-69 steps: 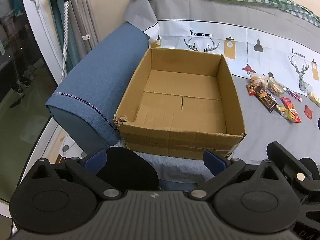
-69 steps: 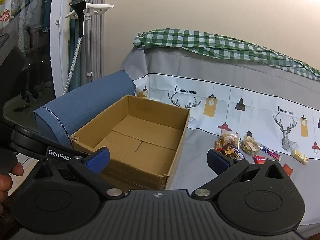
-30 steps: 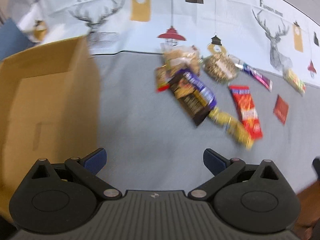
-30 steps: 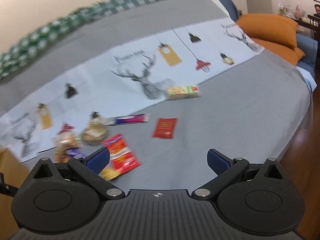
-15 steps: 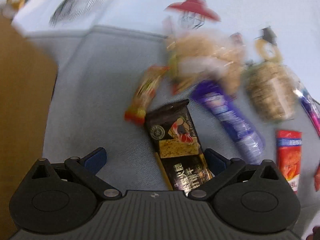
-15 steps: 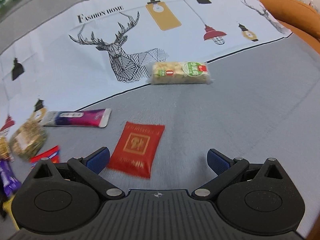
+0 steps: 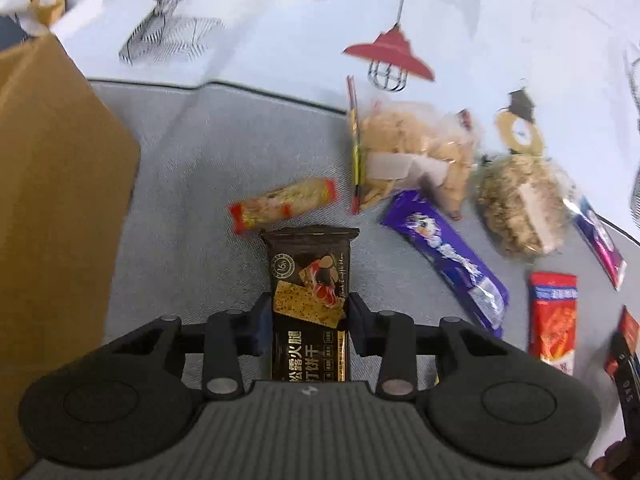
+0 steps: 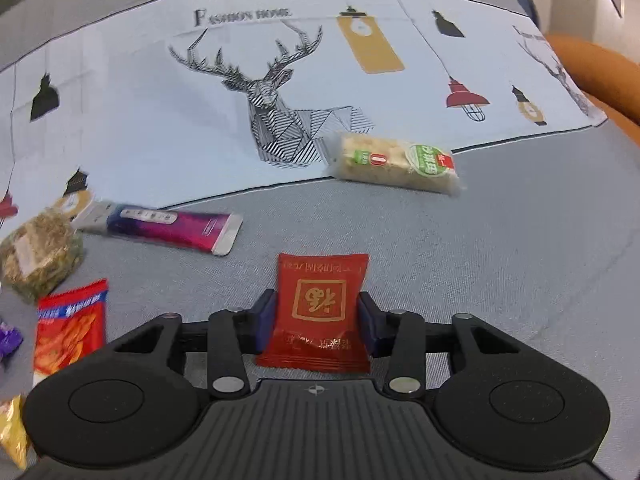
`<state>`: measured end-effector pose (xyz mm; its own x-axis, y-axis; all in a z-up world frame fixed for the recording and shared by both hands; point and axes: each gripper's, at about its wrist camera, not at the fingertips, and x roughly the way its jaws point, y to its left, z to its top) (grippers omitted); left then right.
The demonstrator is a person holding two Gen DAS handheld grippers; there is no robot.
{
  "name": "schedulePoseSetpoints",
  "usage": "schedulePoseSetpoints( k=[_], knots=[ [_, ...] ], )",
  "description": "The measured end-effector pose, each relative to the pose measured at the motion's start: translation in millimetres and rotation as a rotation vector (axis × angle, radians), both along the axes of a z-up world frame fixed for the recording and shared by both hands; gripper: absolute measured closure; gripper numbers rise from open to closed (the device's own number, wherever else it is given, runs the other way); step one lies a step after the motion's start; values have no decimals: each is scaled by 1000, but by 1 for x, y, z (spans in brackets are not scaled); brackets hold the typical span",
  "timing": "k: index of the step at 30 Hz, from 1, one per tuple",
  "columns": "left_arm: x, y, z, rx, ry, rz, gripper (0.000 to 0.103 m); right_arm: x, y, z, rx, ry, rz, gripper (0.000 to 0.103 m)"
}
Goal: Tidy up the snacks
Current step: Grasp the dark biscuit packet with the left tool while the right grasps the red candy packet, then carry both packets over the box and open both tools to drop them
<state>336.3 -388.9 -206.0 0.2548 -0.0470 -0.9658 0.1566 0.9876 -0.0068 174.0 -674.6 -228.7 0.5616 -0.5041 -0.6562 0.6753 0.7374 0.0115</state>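
Left claw [image 7: 310, 320]: clamped on black cracker pack [image 7: 310, 292]; may slip.
Right claw [image 8: 318, 316]: pinching red sachet [image 8: 318, 308]; soft, could buckle.

cardboard box [image 7: 52, 208] stands left of the cracker pack [image 7: 310, 296]; sachet [image 8: 318, 308] lies before the rice bar [image 8: 396, 162].

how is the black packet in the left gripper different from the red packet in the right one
The black packet is long and narrow; the red packet is short and squarish. The black one pictures a cracker, the red one a gold emblem. Both lie flat on grey cloth, pinched by the left gripper and right gripper.
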Motion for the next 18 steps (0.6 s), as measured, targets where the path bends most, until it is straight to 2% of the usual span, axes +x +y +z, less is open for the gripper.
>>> schedulePoseSetpoints(
  k=[4, 6, 10, 13, 15, 18],
  knots=[
    [-13, 6, 31, -32, -39, -57, 60, -12, 4, 12, 29, -64, 4, 61],
    [-34, 13, 44, -51, -77, -82, 60, -24, 13, 35, -11, -125, 0, 61],
    [-72, 46, 94, -119, -115, -123, 60, -62, 44, 93, -63, -268, 29, 61],
    [-112, 82, 129, -148, -150, -156, 60, -94, 88, 135, -69, -355, 113, 60],
    [-139, 111, 150, -137, -174, -177, 60, -114, 130, 156, -51, -397, 189, 60],
    [-173, 164, 167, -102, -167, -178, 60, -143, 198, 174, 4, -425, 302, 60]
  ],
)
